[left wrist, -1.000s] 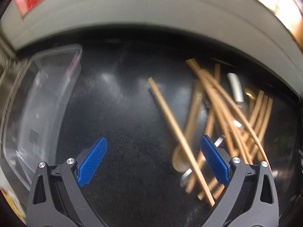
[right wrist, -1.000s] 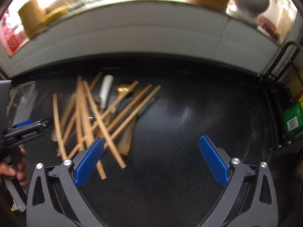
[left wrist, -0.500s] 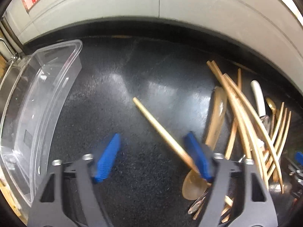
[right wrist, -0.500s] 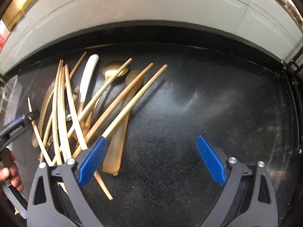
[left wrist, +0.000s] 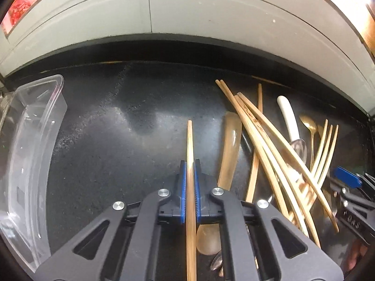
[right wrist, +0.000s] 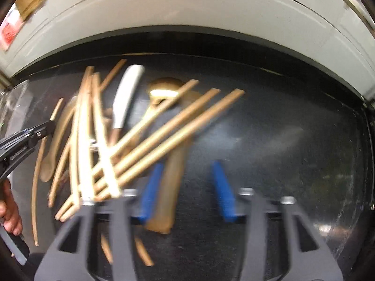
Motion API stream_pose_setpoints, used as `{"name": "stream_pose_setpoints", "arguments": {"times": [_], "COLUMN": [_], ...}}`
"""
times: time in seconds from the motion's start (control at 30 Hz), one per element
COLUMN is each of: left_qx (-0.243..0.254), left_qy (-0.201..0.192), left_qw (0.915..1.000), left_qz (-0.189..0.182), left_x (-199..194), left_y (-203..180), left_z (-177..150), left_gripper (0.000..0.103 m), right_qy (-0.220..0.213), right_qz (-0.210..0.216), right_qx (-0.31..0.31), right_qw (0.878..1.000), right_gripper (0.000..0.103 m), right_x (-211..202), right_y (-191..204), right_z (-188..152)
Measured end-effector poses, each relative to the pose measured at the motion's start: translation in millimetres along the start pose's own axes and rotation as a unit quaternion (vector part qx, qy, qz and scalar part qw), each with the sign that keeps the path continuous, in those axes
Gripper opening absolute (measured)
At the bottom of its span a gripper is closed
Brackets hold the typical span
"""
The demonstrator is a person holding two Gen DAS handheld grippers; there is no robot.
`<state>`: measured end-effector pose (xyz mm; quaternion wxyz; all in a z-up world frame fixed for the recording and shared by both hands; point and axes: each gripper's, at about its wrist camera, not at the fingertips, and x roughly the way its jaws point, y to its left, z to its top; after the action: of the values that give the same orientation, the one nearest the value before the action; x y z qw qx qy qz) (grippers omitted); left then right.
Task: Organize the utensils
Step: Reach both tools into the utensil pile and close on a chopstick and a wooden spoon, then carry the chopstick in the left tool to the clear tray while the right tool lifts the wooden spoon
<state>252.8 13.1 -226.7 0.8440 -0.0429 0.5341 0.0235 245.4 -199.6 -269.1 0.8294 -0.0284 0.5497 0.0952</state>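
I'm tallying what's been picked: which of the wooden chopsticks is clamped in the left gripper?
The lone chopstick lying apart, left of the pile, pinched between the left gripper pads; the others lie crossed, ungripped.

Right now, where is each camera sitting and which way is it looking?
Left wrist: on the left gripper, looking steeply down along its fingers, shut on one chopstick; clear container at left.
Right wrist: on the right gripper, also looking down; jaws just closing around a tan spoon handle; a hand shows at left.
Shared: the utensil pile and each other's gripper.
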Motion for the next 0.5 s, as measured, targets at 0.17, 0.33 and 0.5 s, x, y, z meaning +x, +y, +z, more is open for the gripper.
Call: {"name": "stream_pose_setpoints", "arguments": {"times": [0.17,0.33,0.5], "left_qx": [0.032,0.042,0.047], "left_qy": [-0.009,-0.034,-0.056], "left_qw": [0.9994,0.9985,0.9972], "left_qz": [0.003,-0.01,-0.012], "left_x": [-35.1,-80.0,-120.8], "left_y": [-8.9,-2.4,4.3], "left_z": [8.5,15.0,6.7], "left_gripper": [0.005,0.005,0.005], "right_qy": [-0.001,-0.047,-0.092], "right_qz": [0.0,-0.021,-0.038], "right_qx": [0.025,0.044,0.065], "right_qw": [1.0,0.998,0.993], "right_gripper": [0.013,0.013,0.013], "right_x": [-18.5,-60.4,-106.0], "right_y": [3.1,-10.0,-15.3], "right_z": [-3.5,-11.9,-16.5]}}
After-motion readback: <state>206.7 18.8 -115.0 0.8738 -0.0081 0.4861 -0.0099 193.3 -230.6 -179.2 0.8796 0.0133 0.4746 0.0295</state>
